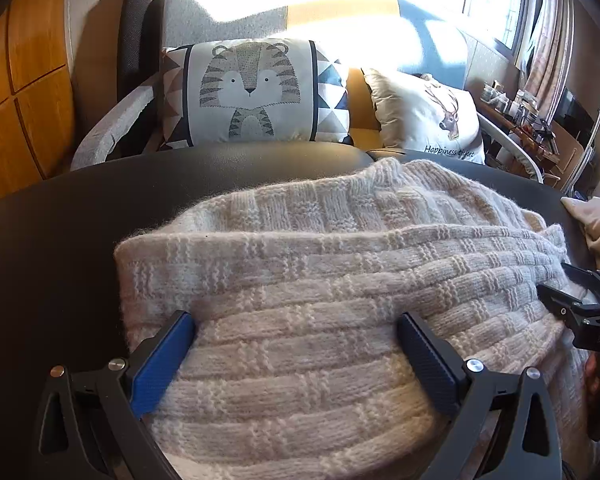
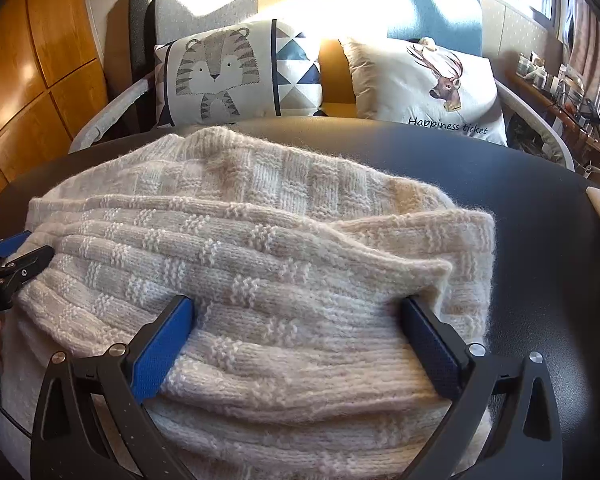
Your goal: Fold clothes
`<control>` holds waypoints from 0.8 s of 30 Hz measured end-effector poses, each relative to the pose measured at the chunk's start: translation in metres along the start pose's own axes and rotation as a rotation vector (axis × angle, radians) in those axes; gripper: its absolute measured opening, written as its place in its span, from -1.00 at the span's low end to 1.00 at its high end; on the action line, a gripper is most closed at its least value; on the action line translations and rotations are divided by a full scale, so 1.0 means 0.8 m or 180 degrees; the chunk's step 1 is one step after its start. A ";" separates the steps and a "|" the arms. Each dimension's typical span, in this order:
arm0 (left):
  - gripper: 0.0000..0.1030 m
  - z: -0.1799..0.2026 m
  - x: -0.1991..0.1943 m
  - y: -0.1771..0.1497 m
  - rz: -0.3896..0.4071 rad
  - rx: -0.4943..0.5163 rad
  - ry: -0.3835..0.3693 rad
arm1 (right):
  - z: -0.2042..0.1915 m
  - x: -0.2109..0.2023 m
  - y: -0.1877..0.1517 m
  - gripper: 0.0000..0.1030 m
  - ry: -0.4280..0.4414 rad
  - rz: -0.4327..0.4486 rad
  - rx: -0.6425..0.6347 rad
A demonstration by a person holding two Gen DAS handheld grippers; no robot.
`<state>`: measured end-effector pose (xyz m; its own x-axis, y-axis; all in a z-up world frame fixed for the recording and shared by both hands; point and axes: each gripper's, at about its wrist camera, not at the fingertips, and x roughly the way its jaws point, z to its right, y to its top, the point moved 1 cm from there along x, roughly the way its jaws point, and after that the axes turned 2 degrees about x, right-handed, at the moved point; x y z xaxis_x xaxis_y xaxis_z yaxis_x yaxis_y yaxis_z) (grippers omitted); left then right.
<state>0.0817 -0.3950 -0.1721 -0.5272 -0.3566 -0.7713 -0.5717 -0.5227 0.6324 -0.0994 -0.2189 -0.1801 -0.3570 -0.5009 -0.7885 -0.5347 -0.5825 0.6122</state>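
Cream knit sweater (image 1: 320,280) lies folded on the dark counter (image 1: 60,240), in front of the sofa with the tiger cushion (image 1: 252,92). My left gripper (image 1: 296,360) is spread wide over its near-left part, my right gripper (image 2: 296,344) spread wide over its near-right part; neither clamps anything.

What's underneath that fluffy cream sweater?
The sweater lies on a dark table, which shows around its edges. It is folded over itself in layers; anything between or beneath them is hidden.
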 end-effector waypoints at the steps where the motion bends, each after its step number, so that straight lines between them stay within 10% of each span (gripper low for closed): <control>1: 1.00 0.000 0.003 0.004 0.0001 0.0001 0.0008 | 0.000 0.002 0.004 1.00 -0.0005 0.0001 -0.0002; 24: 0.99 0.019 -0.033 -0.033 -0.0058 0.0279 0.0057 | -0.023 -0.025 -0.038 1.00 0.0061 -0.0090 -0.0068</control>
<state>0.1012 -0.3604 -0.1677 -0.5053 -0.3619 -0.7834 -0.6342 -0.4598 0.6216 -0.0618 -0.2027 -0.1820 -0.3270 -0.4961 -0.8043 -0.5277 -0.6102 0.5909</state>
